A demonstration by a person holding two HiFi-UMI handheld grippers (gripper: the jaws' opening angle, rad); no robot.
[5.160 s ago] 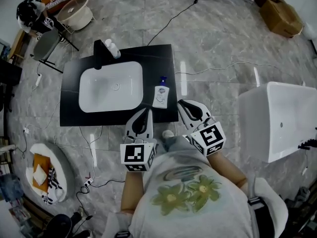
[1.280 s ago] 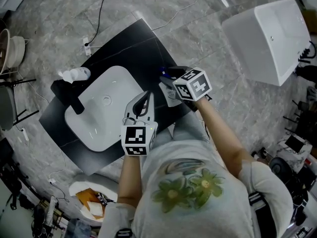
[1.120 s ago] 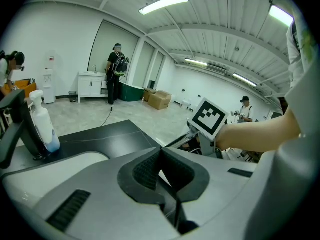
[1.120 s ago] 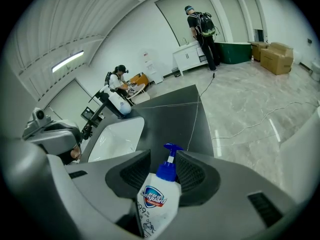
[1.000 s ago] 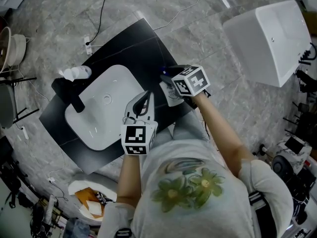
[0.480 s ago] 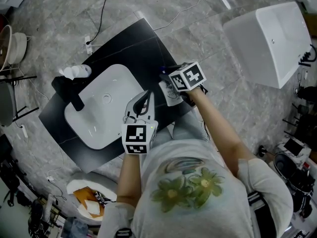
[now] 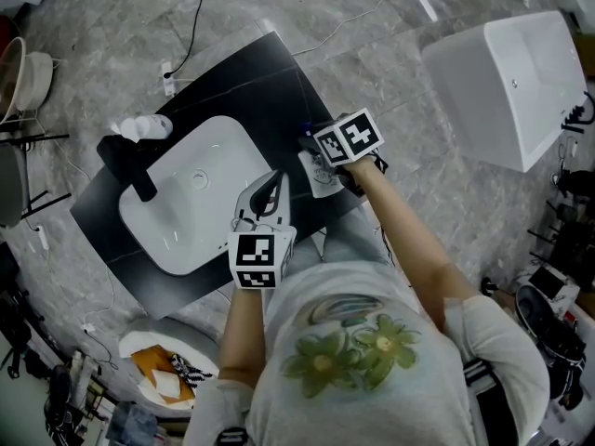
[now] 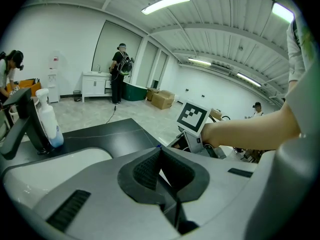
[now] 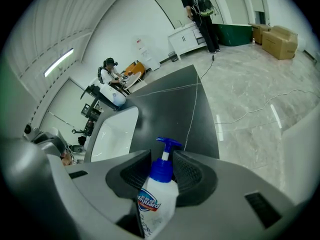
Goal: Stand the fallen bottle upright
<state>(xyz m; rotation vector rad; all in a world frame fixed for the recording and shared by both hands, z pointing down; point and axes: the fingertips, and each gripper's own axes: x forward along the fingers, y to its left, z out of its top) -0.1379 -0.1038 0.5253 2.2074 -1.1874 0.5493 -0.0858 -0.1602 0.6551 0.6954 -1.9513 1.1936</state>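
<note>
The right gripper was clenched on the bottle, its jaws pressing either side of the blue collar just under the pump head. In the head view the bottle sat on the black counter near its front right corner, just right of the white sink, with the right gripper over it. It seemed to lie tilted there rather than upright, though the gripper covered much of it. The left gripper hovered near the counter's front edge beside the sink, well clear of the bottle; its jaws were closed together with nothing between them. At the back of the counter a black faucet stood by the sink, with a white pump bottle just beside it.
</note>
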